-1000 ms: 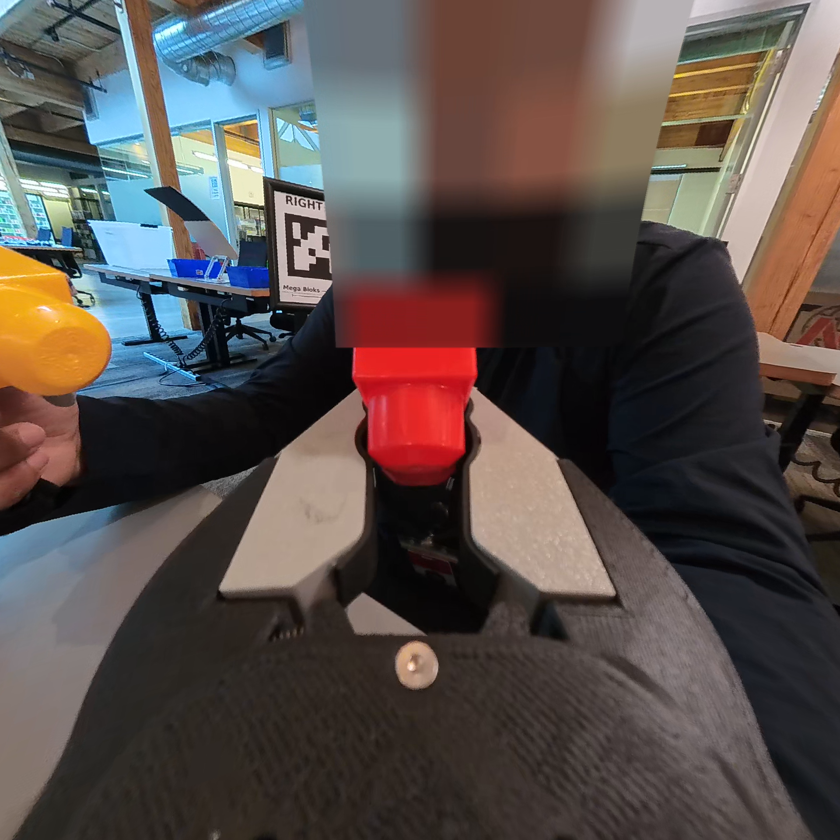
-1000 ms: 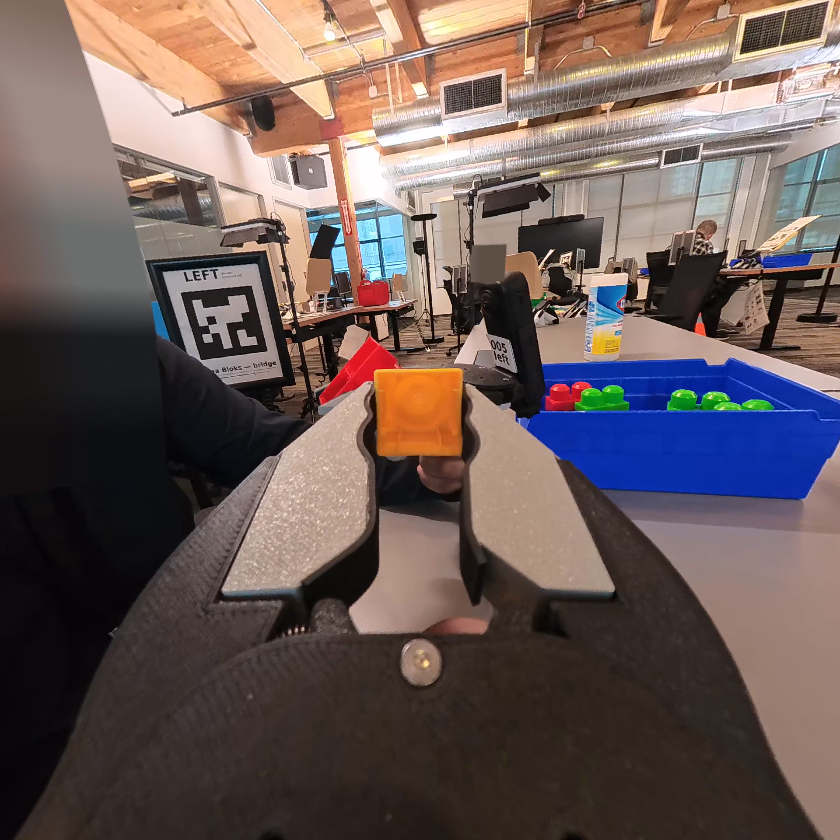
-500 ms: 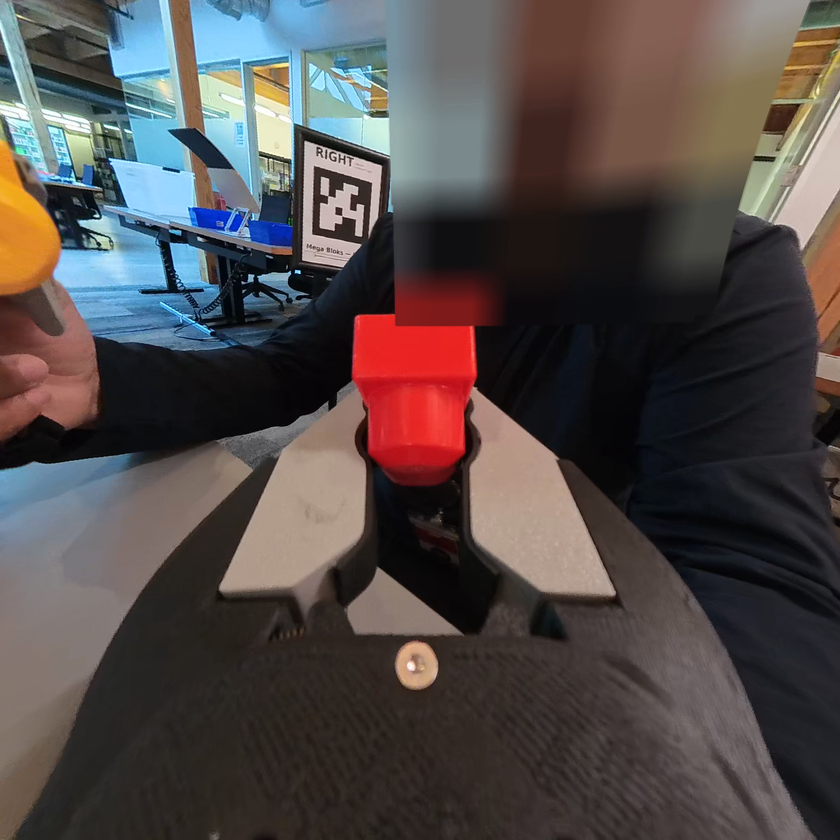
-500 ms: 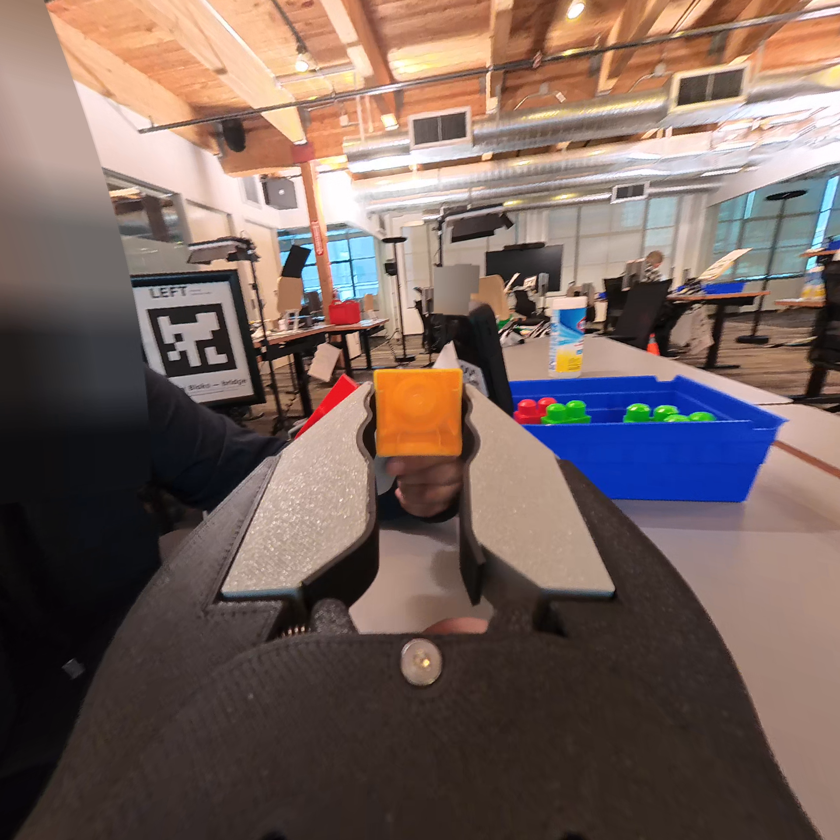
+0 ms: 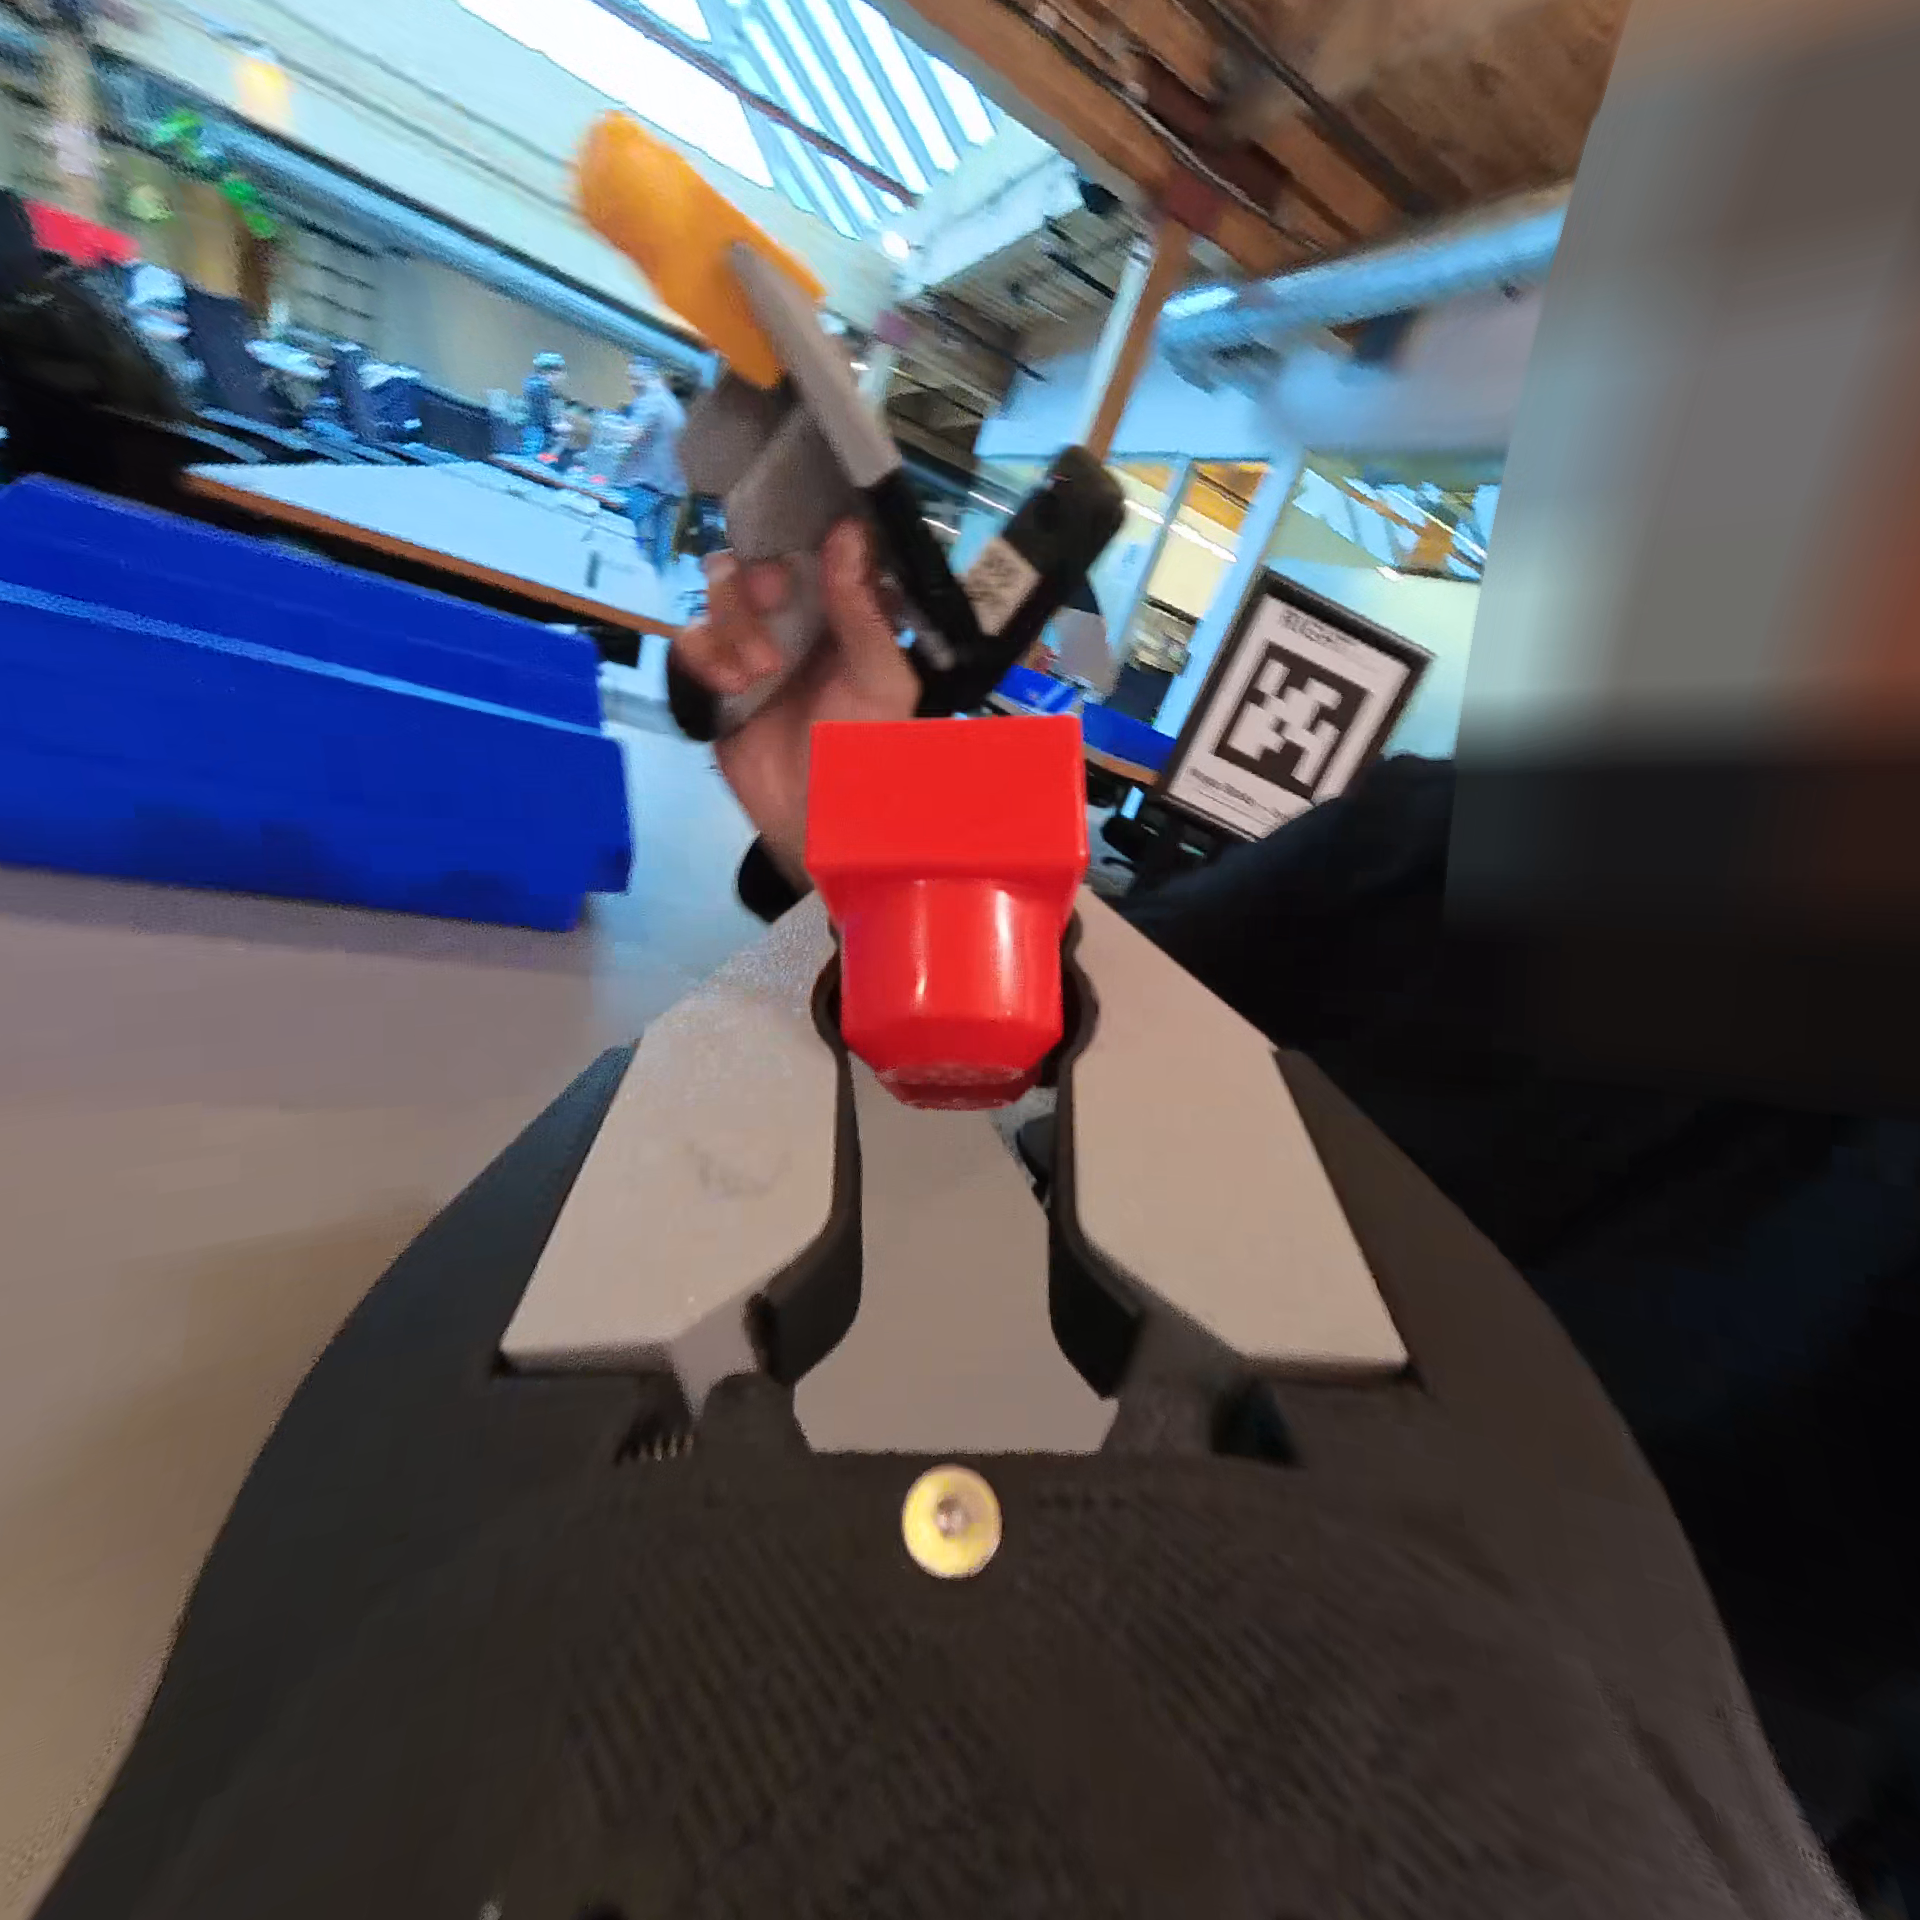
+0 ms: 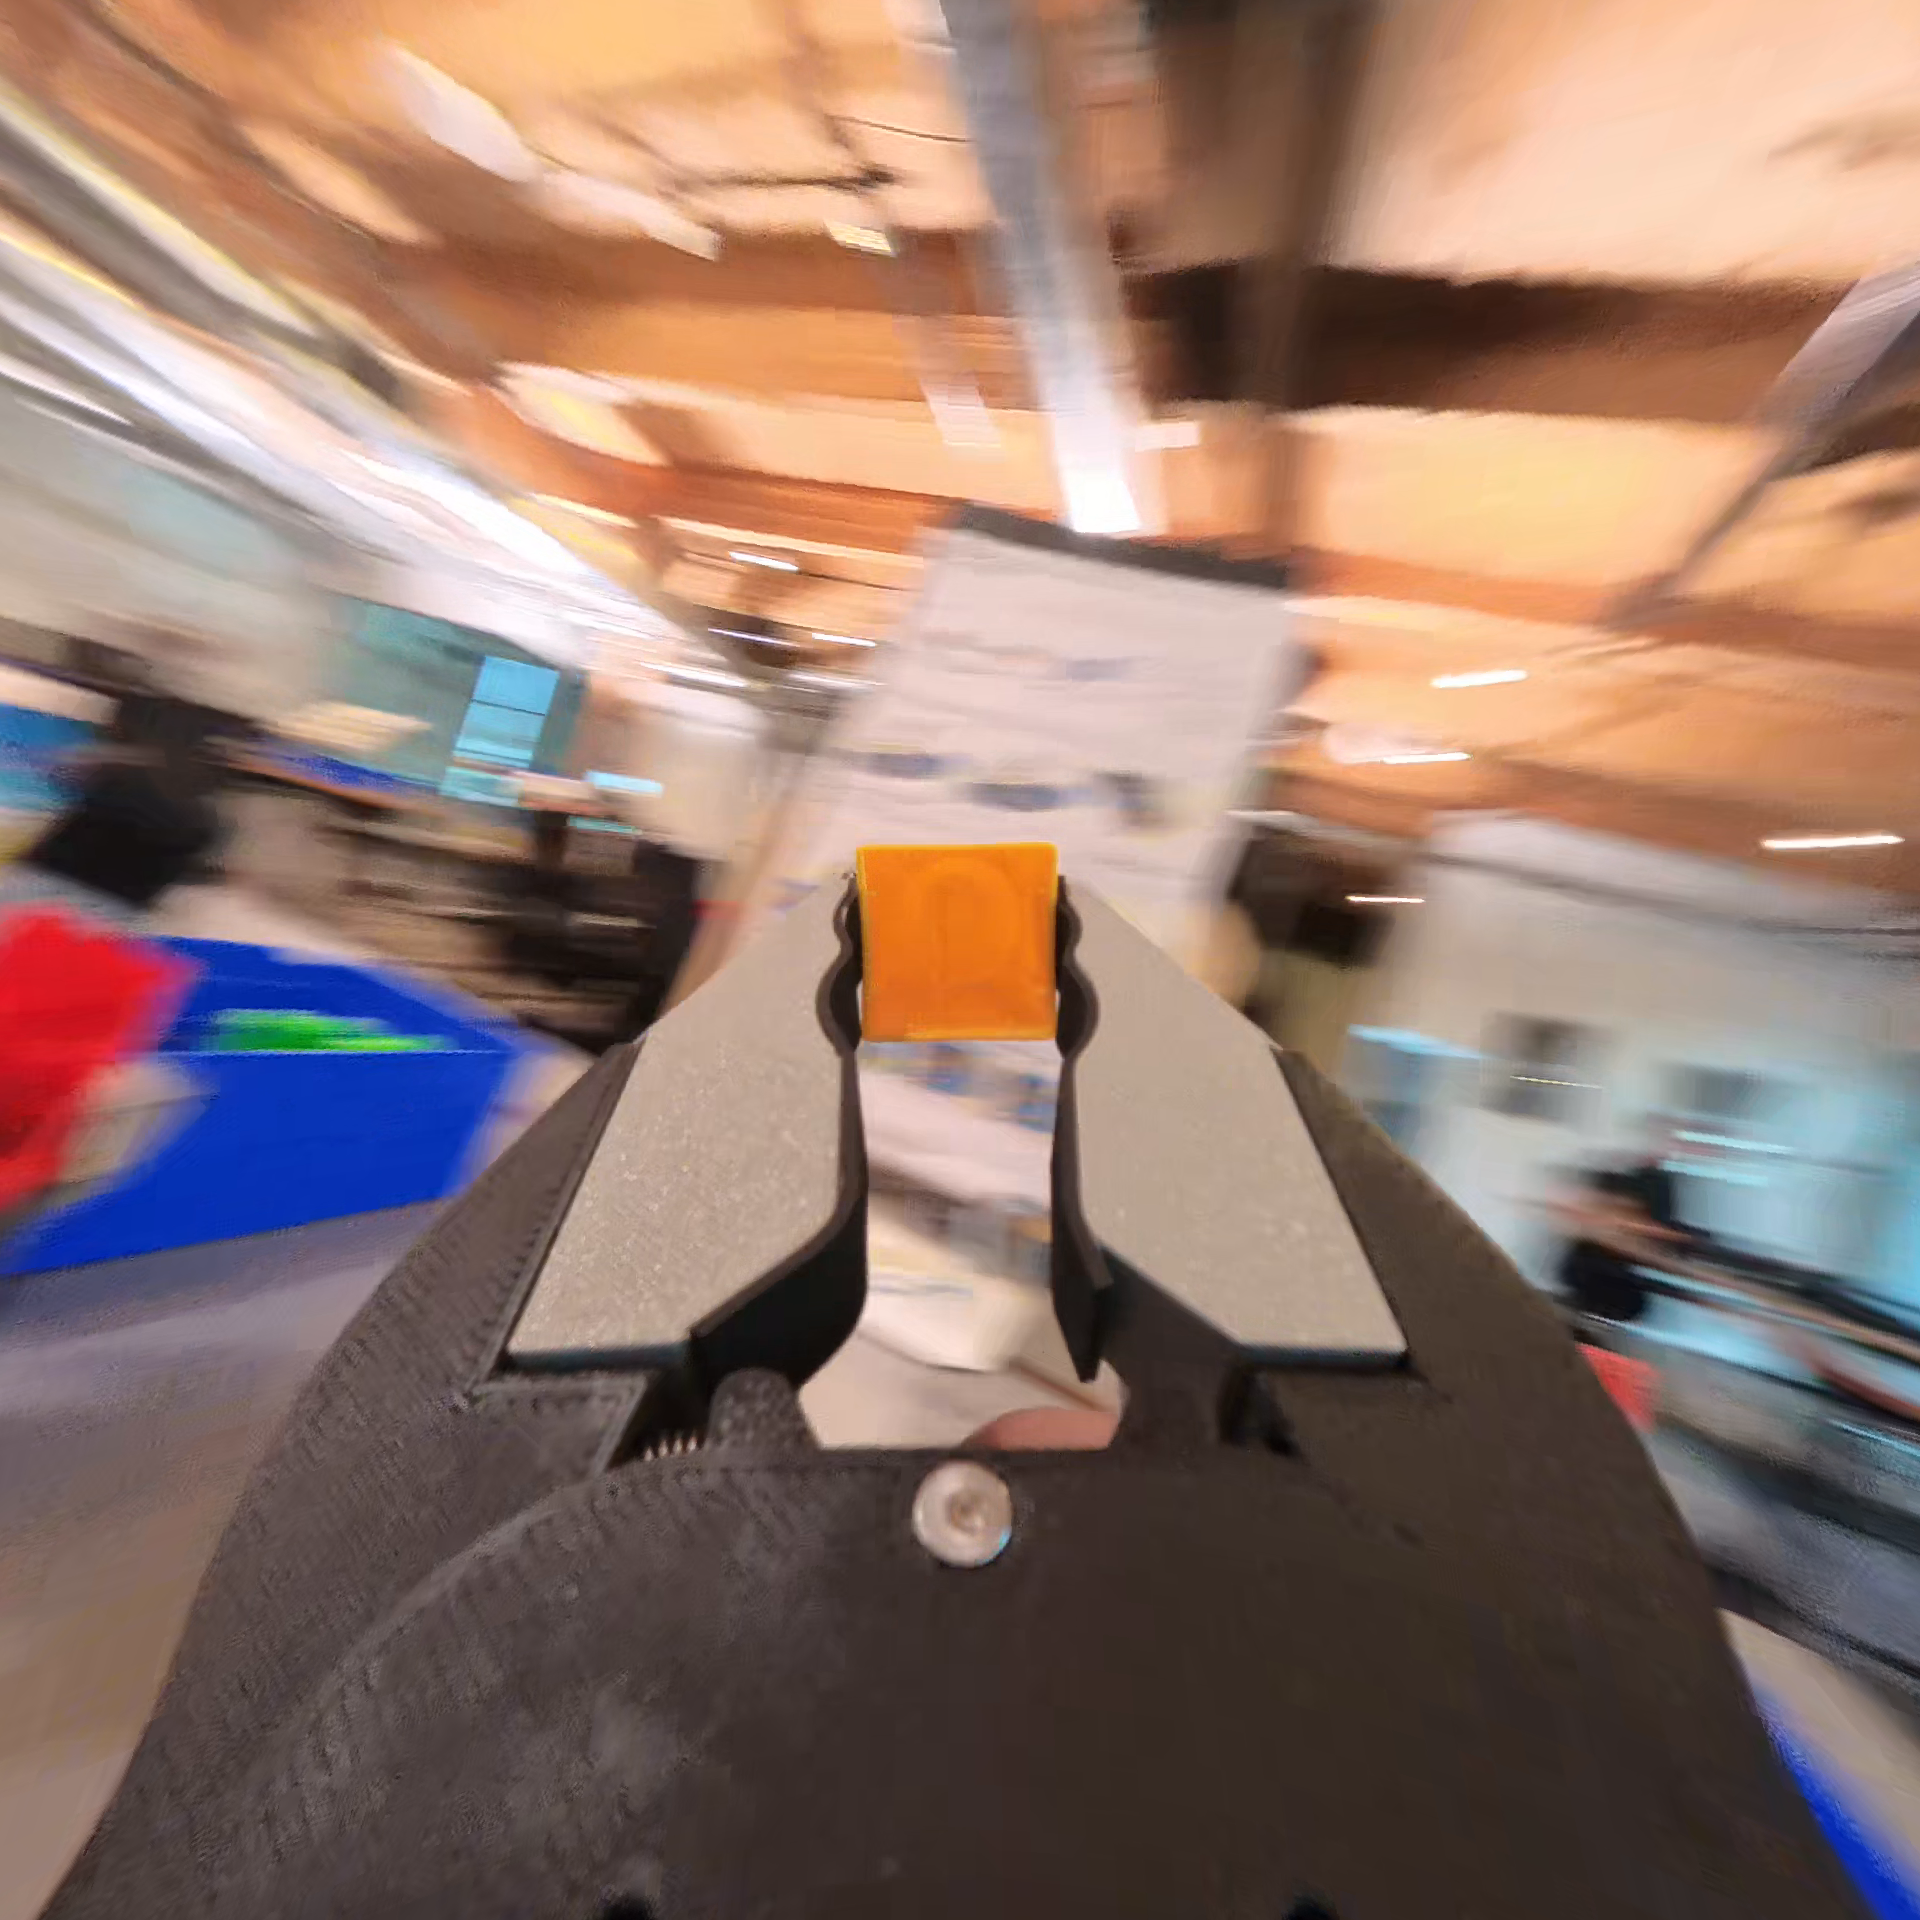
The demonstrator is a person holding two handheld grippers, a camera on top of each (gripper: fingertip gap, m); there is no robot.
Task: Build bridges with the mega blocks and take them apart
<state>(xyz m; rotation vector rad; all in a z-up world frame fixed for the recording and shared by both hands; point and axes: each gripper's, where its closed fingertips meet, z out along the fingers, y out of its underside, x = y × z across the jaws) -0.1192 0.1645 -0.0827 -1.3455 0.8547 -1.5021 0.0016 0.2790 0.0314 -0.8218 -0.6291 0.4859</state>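
Table edge (image 5: 260, 1039) open beside bin (image 5: 312, 790); background seemingly blurred.

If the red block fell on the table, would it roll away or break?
Probably neither. The red block has a square, flat-sided body, so it should settle quickly; only its round peg might rock it. It looks like stiff, shiny plastic, keeping its shape pinched in the left tool, so likely sturdy and light.

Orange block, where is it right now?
The orange block is clamped in the right gripper, centre of the right wrist view; the left wrist view shows it raised above the red block.
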